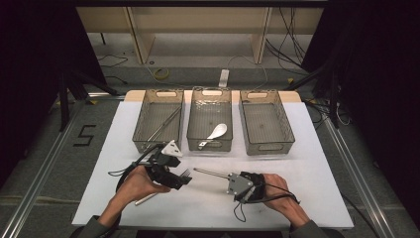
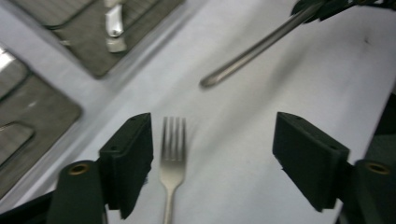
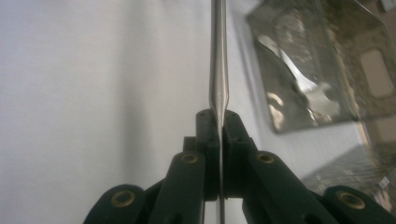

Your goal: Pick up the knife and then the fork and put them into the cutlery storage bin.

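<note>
The left tool [image 2: 212, 161] stands with its jaws apart over a silver metal fork [image 2: 172, 156] lying free on the white table [image 1: 307, 148], close to the near edge. The right tool [image 3: 218, 135] is clamped on a slim silver metal utensil [image 3: 218, 60] by one end, the rest reaching toward the left tool over open table between the near edge and three grey mesh baskets [image 1: 266, 124] along the far edge.
</note>
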`<state>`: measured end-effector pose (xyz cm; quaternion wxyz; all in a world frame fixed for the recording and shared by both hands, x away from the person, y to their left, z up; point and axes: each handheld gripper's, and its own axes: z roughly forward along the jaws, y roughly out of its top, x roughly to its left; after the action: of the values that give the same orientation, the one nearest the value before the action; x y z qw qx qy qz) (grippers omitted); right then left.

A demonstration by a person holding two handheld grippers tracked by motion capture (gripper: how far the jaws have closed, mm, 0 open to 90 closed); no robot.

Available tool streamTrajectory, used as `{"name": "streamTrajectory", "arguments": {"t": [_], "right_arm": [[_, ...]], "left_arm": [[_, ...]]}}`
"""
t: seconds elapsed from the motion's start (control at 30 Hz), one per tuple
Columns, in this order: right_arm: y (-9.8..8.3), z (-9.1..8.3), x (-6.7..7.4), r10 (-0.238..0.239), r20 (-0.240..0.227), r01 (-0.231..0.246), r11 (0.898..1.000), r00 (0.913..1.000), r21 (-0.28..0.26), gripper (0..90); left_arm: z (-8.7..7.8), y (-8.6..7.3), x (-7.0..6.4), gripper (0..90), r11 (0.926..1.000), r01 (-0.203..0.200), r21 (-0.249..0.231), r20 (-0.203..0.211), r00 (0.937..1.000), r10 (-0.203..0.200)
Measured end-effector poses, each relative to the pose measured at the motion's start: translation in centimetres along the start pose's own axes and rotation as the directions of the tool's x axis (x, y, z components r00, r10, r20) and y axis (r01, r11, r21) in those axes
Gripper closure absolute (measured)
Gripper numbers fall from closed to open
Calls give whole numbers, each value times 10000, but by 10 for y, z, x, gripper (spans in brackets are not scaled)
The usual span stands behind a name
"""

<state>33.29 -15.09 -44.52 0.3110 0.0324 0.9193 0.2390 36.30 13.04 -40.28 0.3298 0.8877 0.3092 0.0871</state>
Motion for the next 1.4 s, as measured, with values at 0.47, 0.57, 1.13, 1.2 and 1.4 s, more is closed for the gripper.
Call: {"name": "streamTrajectory", "arguments": {"t": [0.47,0.57,1.13,1.2,1.4], "right_arm": [[-30,-15,-66,2450,862,-2440,9695,9657,-222,888],[-34,-13,-82,2839,992,-2833,9588,9537,-206,888],[-50,0,-165,4715,1822,-4815,8763,8629,128,887],[-51,5,-171,4899,1871,-5020,8646,8515,205,887],[-56,20,-187,5215,2057,-5416,8390,8281,534,887]], "left_arm": [[-4,-45,20,198,9925,1183,297,-861,9896,-1153],[-5,-50,22,189,9910,1290,355,-951,9876,-1251],[-18,-63,25,166,9859,1452,-830,-1331,9788,-1554],[-18,-64,25,165,9864,1450,-771,-1395,9781,-1546],[-18,-67,30,166,9864,1525,-609,-1630,9735,-1606]]}}
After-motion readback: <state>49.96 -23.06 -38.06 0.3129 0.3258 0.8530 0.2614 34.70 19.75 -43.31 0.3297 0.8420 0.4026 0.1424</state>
